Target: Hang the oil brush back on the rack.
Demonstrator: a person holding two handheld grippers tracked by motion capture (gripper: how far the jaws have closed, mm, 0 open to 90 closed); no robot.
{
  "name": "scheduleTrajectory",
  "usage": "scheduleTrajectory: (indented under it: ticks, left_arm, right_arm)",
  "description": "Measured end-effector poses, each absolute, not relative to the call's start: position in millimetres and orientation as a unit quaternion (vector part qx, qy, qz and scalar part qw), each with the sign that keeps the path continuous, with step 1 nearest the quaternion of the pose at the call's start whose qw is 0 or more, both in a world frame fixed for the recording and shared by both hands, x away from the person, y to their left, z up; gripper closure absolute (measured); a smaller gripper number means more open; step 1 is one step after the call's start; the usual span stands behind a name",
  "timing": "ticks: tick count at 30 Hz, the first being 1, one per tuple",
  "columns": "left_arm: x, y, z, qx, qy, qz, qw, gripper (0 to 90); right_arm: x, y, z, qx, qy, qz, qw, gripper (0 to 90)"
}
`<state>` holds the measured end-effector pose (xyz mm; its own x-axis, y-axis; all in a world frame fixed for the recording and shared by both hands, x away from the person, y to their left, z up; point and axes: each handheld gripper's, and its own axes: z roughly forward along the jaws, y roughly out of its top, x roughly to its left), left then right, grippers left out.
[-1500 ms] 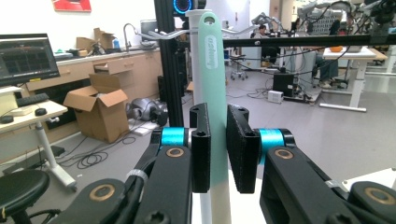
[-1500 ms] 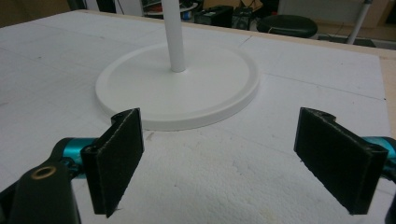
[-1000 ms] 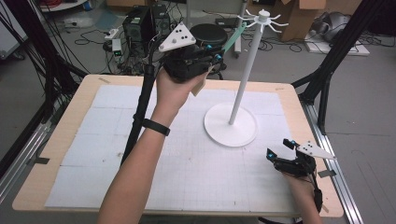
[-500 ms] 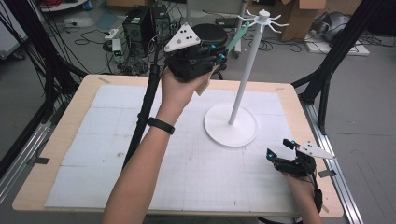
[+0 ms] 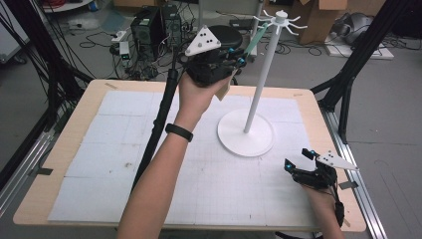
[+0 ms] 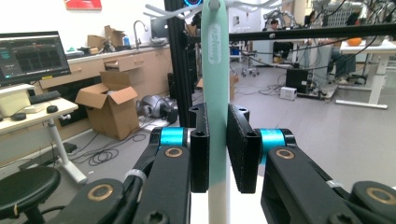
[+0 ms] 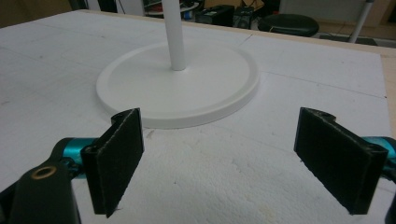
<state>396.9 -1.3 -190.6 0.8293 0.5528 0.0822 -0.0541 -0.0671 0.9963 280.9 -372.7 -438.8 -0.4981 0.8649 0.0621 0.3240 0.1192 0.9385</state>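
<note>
Two grippers, read left to right. Left gripper [image 5: 234, 60], raised beside the white stand [image 5: 246, 137], clenches a mint-green strip [image 6: 217, 112] between its jaws; the strip's upper end apparently hangs on a prong at the stand's top, presumably being hooked or unhooked. The left gripper view resolves this grasp. Right gripper [image 7: 233, 163] rests released on the table [image 5: 74, 149], idle; stand's base lies just beyond its jaws.

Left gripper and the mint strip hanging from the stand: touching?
Touching. In the left gripper view, the strip runs between the left gripper pads; both pads press against its sides with no gap showing.
</note>
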Motion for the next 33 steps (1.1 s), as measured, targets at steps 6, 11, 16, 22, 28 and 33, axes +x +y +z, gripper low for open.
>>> scheduleTrajectory:
  ticks: [6,11,16,22,28,33]
  left_arm:
    - [398.3,-2.0,-192.5,0.700,0.189,0.225,0.651,65.7]
    - [395.2,2.4,-193.9,0.712,0.188,0.225,0.639,47.8]
    - [387.6,20.5,-200.5,0.719,0.191,0.225,0.629,33.7]
    - [372.5,59.5,-216.3,0.729,0.189,0.229,0.616,24.4]
    - [350.4,107.5,-241.0,0.733,0.201,0.239,0.605,21.0]
    - [336.0,146.2,-265.7,0.747,0.218,0.251,0.576,18.6]
  right_arm:
    - [280.6,-373.0,-438.8,0.424,0.700,0.509,0.266,15.1]
    - [280.6,-372.5,-438.8,0.424,0.702,0.507,0.265,15.1]
    - [281.0,-372.5,-439.1,0.423,0.702,0.508,0.266,15.1]
    - [280.9,-371.4,-438.9,0.422,0.703,0.506,0.267,15.1]
    - [280.8,-370.5,-438.5,0.424,0.703,0.505,0.267,15.1]
    - [280.8,-368.4,-438.1,0.423,0.705,0.502,0.267,15.1]
